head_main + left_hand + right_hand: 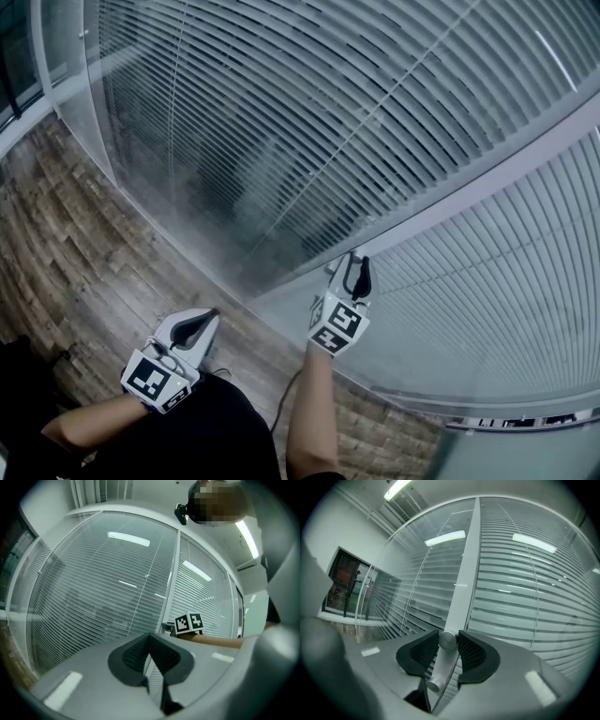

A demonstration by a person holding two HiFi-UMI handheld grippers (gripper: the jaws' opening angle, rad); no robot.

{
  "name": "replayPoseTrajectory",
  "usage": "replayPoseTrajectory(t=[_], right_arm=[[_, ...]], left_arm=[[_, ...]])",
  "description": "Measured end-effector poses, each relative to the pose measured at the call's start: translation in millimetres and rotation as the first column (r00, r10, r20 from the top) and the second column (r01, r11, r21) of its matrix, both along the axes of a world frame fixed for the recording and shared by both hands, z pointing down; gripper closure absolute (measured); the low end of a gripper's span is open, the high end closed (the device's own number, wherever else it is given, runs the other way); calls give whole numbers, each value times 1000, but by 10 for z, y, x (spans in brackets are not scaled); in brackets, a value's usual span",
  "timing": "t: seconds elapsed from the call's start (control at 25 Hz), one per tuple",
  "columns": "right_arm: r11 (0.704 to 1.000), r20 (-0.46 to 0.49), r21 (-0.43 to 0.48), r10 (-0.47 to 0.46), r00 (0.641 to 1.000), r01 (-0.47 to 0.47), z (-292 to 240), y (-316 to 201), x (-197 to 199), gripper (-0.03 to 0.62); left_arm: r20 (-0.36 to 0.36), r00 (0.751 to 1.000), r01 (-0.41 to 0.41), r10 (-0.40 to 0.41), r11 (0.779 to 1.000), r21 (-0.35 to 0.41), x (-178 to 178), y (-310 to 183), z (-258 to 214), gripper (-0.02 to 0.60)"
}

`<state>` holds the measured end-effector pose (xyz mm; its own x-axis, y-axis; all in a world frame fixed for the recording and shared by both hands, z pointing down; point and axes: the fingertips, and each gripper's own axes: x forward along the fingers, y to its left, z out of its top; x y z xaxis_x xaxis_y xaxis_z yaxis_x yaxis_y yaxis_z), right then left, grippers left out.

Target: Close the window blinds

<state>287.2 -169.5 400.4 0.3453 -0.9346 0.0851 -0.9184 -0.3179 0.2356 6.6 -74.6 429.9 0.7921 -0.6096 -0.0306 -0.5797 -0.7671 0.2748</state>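
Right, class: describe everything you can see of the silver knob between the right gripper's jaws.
The silver knob is small, round, smooth and metal-looking. It stands out from the pale upright frame post between two panes of blinds. The right gripper is closed on it: its black ribbed pads touch it on both sides. A second, similar knob sits lower on the same post.

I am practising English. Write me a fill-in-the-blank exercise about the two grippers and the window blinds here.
1. The right gripper grips a metal ____ on the window frame.
2. The left gripper, jaws shut, holds ____.
3. The blinds have ____ slats.
Missing words: knob; nothing; horizontal.
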Motion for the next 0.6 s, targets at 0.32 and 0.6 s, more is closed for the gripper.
replayPoseTrajectory(t=[0.32, 0.6], right_arm=[[995, 226, 95, -6, 974, -16, -15, 14, 40, 461], [990, 350, 141, -41, 936, -9, -11, 34, 106, 461]], left_arm=[[-6, 1000, -2, 2, 1000, -8, -1, 1, -1, 580], [-13, 1000, -6, 5, 1000, -16, 35, 32, -1, 580]])
